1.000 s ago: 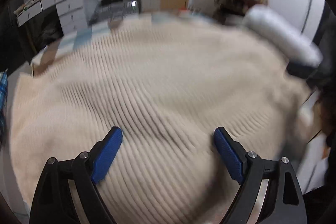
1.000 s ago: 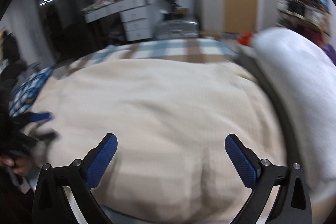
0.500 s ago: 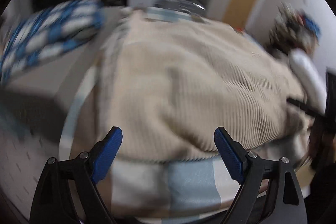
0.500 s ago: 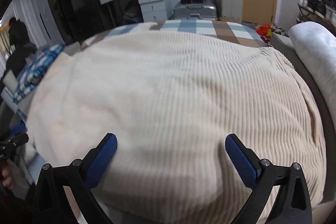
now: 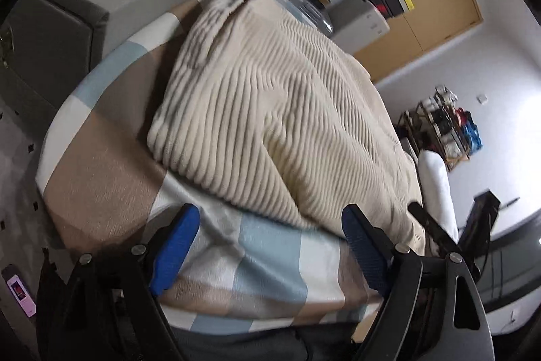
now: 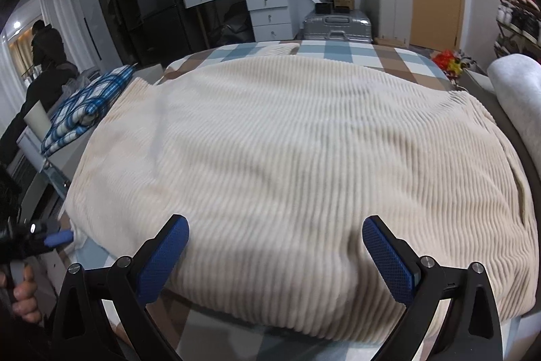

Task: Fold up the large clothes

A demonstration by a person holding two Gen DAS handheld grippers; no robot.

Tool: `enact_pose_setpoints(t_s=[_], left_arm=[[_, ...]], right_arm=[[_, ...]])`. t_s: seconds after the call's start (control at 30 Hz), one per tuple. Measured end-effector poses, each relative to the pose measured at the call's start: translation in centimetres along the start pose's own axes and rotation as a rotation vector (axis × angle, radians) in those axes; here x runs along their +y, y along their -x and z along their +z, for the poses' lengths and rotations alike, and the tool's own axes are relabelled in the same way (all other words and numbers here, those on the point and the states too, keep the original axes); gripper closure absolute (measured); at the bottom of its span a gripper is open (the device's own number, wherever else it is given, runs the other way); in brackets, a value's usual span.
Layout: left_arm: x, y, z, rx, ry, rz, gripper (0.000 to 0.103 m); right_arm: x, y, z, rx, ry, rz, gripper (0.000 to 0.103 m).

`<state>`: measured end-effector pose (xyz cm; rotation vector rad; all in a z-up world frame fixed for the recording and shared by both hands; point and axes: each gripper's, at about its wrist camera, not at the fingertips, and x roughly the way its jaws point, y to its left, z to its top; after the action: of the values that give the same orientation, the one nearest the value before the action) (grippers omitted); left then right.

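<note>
My left gripper point(image 5: 267, 246) has swung off the middle of the cream ribbed plush blanket point(image 5: 270, 110) to its near corner and rolled, so the room now tilts in its view and the blue, tan and white checked bed cover point(image 5: 257, 263) lies bare between its blue pads; a second ago only ribbed cloth lay under them. Its jaws are closing slightly from wide, with nothing pinched. My right gripper point(image 6: 275, 254) has edged toward the near hem, jaws spread wide and empty above the blanket point(image 6: 287, 158), which lies flat across the bed from my 9 to my 3 o'clock, reaching toward 12. I judge the blanket soft, thick and limp, fairly light but bulky, with a pile that should grip well. Best taken at the two near corners, at about 11 o'clock of the left pads and by the hem just under the right ones, pinching both layers if doubled.
</note>
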<state>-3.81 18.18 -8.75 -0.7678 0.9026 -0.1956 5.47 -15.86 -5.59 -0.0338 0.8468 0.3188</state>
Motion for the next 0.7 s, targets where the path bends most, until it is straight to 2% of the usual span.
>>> enact_pose_setpoints(t_s=[0.1, 0.17, 0.23, 0.33, 0.4, 0.5, 0.6, 0.7], left_arm=[[-0.5, 0.3, 0.3, -0.028, -0.018, 0.05, 0.02], [-1.7, 0.9, 0.5, -0.066, -0.075, 0.096, 0.02], [-2.6, 1.4, 0.9, -0.118, -0.123, 0.106, 0.02], [-1.8, 1.3, 1.5, -0.167, -0.158, 0.157, 0.02], [-0.8, 0.4, 2.4, -0.172, -0.136, 0.203, 0.02], [0.4, -1.1, 3.6, -0.136, -0.117, 0.193, 0.02], [0.5, -2.6, 4.6, -0.076, -0.123, 0.151, 0.02], [0.8, -3.4, 5.7, -0.03, -0.093, 0.04, 0.02]], right_arm=[[0.7, 0.2, -0.3, 0.002, 0.012, -0.001, 0.0], [0.8, 0.3, -0.3, 0.0, 0.013, -0.007, 0.0], [0.8, 0.4, -0.4, -0.001, 0.009, -0.004, 0.0], [0.6, 0.0, -0.4, 0.01, 0.002, -0.009, 0.0], [0.5, -0.1, -0.4, 0.013, 0.001, -0.01, 0.0], [0.4, 0.0, -0.5, 0.011, 0.005, -0.01, 0.0], [-0.1, -0.2, -0.5, 0.017, -0.009, -0.021, 0.0], [-0.4, -0.2, -0.7, 0.023, -0.023, -0.027, 0.0]])
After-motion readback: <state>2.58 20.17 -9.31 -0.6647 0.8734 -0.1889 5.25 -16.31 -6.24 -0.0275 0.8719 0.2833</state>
